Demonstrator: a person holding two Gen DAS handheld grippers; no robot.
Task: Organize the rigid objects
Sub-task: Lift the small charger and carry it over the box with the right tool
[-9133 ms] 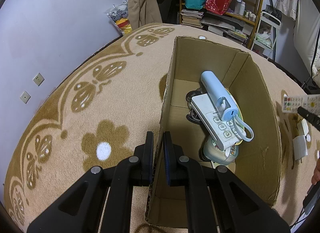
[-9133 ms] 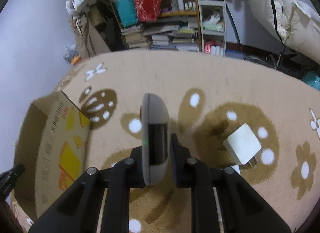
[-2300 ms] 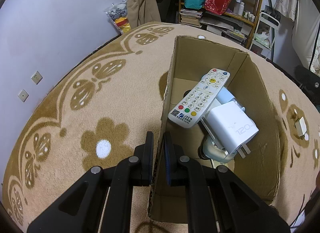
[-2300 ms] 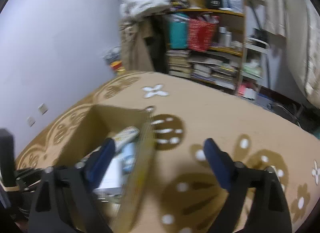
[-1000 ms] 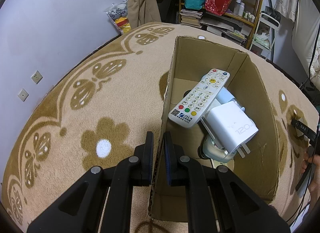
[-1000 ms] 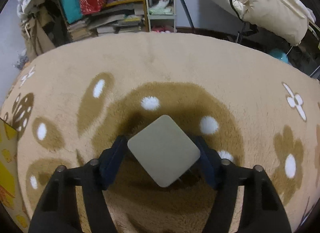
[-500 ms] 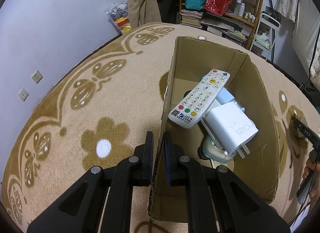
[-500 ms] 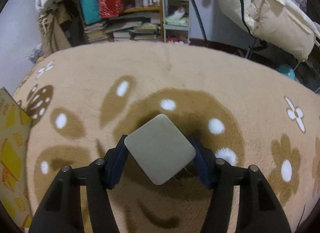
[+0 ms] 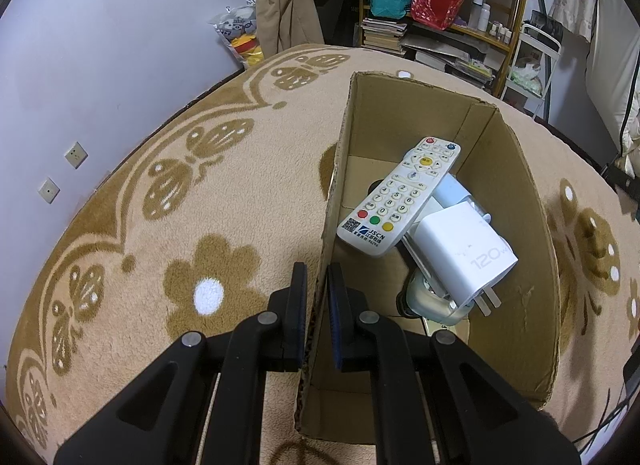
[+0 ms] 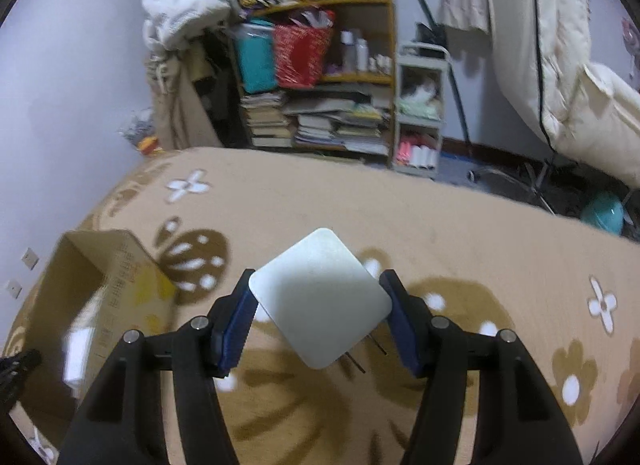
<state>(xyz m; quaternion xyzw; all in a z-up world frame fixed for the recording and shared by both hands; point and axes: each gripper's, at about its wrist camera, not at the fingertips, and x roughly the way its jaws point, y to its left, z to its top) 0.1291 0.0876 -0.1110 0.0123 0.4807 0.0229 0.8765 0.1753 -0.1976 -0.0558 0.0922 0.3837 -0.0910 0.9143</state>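
While right tongs (image 10: 318, 315) pinch the white charger block (image 10: 320, 297) by opposite corners, clear above the carpet (image 10: 480, 233) | rigid, smooth, probably light: could pivot, flat sides safer | left tongs (image 9: 317, 293) pressed together on cardboard box (image 9: 516, 201) wall.

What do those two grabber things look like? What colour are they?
Both are black plastic. The left gripper has two chunky black arms with round silver screws and flat fingers lined with dark blue pads. The right gripper looks the same: black arms, silver screws, and ridged blue pads on the inside of its fingers.
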